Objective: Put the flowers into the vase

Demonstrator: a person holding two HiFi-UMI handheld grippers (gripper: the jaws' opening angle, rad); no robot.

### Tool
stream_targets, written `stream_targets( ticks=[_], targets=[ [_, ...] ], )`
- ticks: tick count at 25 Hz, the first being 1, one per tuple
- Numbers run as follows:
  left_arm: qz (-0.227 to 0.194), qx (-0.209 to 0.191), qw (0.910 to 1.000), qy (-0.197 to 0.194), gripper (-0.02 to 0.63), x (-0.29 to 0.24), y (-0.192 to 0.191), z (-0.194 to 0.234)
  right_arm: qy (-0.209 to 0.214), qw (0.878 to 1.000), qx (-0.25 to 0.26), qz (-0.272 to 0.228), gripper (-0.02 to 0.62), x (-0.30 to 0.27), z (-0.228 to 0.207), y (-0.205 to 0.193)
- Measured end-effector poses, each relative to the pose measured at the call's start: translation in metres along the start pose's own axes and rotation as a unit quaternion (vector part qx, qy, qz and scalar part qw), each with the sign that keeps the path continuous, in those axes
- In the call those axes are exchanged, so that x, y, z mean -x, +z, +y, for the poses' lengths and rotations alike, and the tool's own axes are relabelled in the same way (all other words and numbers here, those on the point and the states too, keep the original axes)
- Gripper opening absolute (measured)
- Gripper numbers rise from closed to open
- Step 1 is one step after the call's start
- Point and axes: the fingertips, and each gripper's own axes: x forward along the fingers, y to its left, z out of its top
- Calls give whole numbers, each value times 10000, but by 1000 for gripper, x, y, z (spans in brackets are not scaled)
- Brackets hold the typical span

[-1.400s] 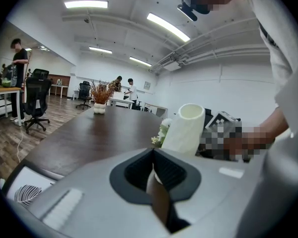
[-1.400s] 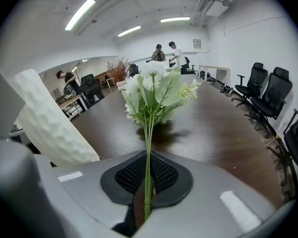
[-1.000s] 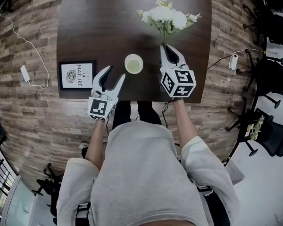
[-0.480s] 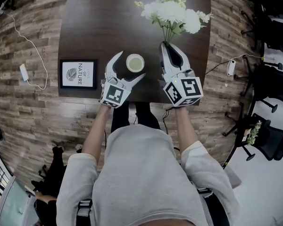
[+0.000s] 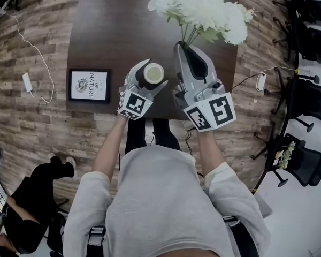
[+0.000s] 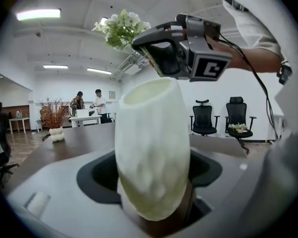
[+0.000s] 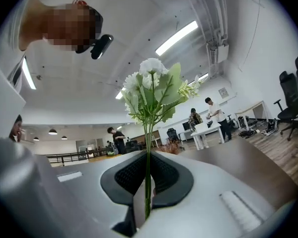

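A pale, egg-shaped vase [image 5: 152,74] [image 6: 151,148] stands upright near the front edge of the dark wooden table [image 5: 112,31]. My left gripper [image 5: 145,78] [image 6: 154,205] reaches in from the front with the vase between its jaws. The jaws are closing, and a thin gap still shows beside the vase's base. My right gripper [image 5: 181,47] [image 7: 148,182] is shut on the green stems of a white flower bunch [image 5: 203,7] [image 7: 151,90]. It holds the bunch upright, above and just right of the vase. In the left gripper view the bunch [image 6: 120,29] hangs over the vase.
A framed print [image 5: 89,85] lies on the table to the left of the vase. A white cable and adapter [image 5: 28,82] run over the wood floor at the left. Office chairs [image 5: 310,159] stand at the right. A person in black [image 5: 21,218] crouches at the lower left.
My right gripper has risen with the flowers, which now look larger. My left gripper has moved right and now has the vase between its jaws. A person has come into view at the lower left.
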Motion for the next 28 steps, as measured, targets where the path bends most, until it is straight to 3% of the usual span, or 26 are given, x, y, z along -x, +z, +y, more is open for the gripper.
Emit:
stream_targets(
  ticks=[5,9,17,28],
  targets=[
    [32,-4,10000,-24,374,0,1,0,526,9972,-14,-533,11,-10,35,35],
    [42,-6,10000,-11,374,0,0,0,702,9961,-43,-533,11,-16,48,23],
    [32,-2,10000,-2,374,-1,3,1,562,9982,185,89,15,5,41,-49],
    [38,23,10000,35,374,-1,3,-1,167,9971,582,462,34,32,38,-89]
  ],
)
